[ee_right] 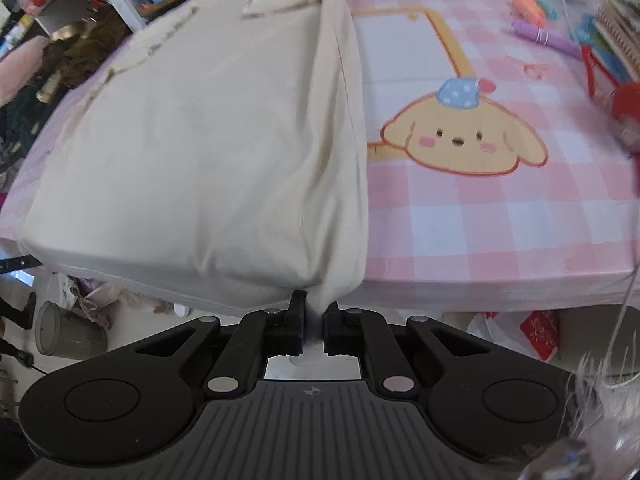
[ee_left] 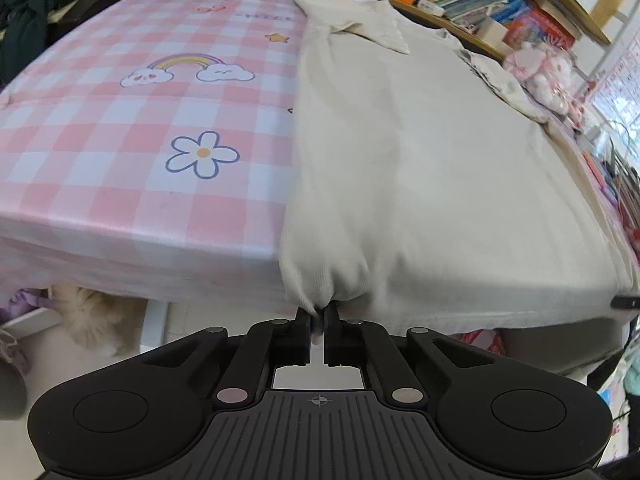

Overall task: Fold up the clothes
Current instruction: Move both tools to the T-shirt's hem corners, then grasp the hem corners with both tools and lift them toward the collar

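My left gripper (ee_left: 319, 314) pinches the cream garment (ee_left: 420, 152) at its near hem — jaws nearly closed. My right gripper (ee_right: 315, 308) clamps the other corner, level with the table (ee_right: 500, 232) edge.

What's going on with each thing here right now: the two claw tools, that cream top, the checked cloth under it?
Left gripper: shut, pinching the garment's near hem corner.
Right gripper: shut, pinching the other near hem corner.
Cream knit garment: spread lengthwise, sides folded in, near hem pulled over the table edge.
Pink-and-white checked tablecloth: lying flat, draped over the near edge.
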The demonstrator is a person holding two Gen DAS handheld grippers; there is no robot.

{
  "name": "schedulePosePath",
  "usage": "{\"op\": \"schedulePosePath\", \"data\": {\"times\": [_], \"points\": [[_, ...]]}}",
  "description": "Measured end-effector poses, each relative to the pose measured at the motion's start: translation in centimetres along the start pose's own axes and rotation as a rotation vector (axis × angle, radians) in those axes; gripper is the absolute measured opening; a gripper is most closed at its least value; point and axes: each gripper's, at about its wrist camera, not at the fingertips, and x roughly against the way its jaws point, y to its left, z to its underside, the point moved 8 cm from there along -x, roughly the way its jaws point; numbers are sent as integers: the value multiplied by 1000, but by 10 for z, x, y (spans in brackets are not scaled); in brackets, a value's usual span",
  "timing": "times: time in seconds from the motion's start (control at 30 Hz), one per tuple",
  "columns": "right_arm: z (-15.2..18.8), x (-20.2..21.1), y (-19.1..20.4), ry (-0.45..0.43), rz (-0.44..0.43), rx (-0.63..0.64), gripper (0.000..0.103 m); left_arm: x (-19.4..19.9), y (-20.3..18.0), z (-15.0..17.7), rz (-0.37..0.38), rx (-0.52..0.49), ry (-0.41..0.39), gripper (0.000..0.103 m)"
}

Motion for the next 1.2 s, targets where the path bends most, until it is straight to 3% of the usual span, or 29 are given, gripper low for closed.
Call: {"op": "schedulePosePath", "data": {"times": [0.23,0.4,0.57,0.93,1.03,1.2], "points": [[2,31,2,-17,-67,37,7,50,-7,4,13,99,-136,1],[-2,48,4,-33,-134,20,7,73,-18,6,25,125,-182,1],[16,60,-12,9,-163,5,7,74,-13,40,-6,168,-137,1],[103,62,-46,178,-151,-62,7,72,-12,141,-31,256,71,1],[113,62,-44,195,-172,-75,7,77,-15,138,-24,249,77,1],[88,78,-34,116,-277,-122,7,99,-17,99,25,258,-38,1]]}}
